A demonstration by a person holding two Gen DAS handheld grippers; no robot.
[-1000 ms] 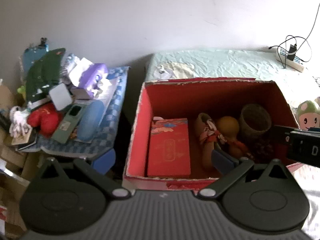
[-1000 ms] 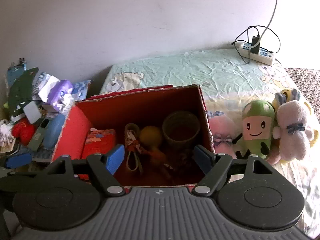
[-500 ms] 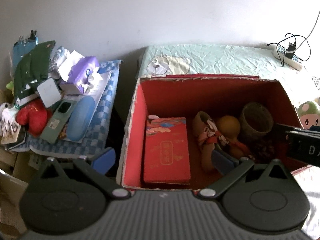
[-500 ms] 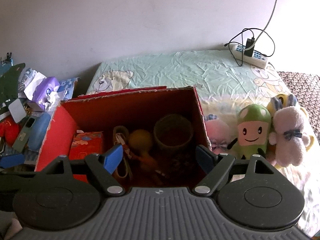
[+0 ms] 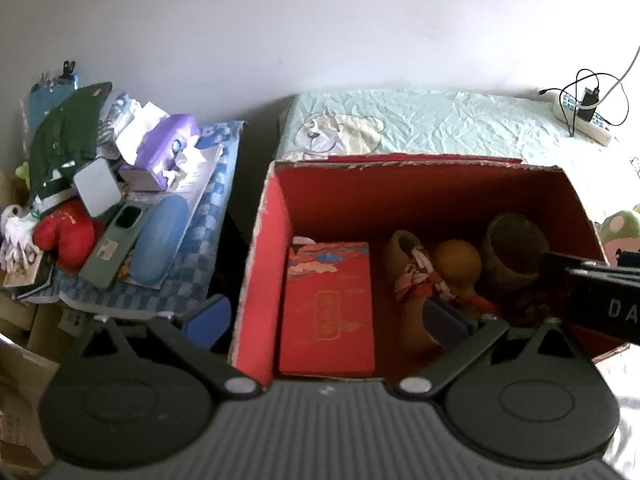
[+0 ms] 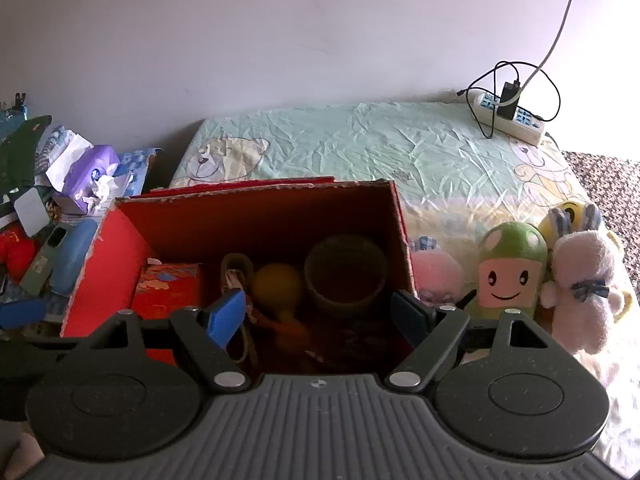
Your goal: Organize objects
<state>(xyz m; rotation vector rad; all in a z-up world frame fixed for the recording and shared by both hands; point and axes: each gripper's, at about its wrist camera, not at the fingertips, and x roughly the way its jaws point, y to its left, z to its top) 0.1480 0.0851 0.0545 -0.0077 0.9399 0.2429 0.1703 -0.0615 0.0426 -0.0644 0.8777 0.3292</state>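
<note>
White wall is backing a bed (image 6: 400, 152) w/ crinkled pale-green cartoon sheet; power strip (image 6: 516, 116) is sitting at its far corner, prob. to stay near the wall cable. Red cardboard box (image 5: 260, 264), matte w/ frayed rim, is resting on the bed as the collecting bin: inside, a flat red packet (image 5: 328, 304) is lying beside a small shoe (image 5: 404, 268), a smooth orange ball (image 5: 458, 262) & a round dull cup (image 6: 346, 276). Soft plush toys, incl. a green mushroom doll (image 6: 508, 276), are waiting just beside the box's right wall, outside it. Left gripper (image 5: 324, 320) & right gripper (image 6: 320, 312) are both hovering over the box, jaws spread wide, gripping nothing. Cluttered side worktop (image 5: 192, 280) w/ checked cloth is holding a glossy blue case (image 5: 160, 244).
</note>
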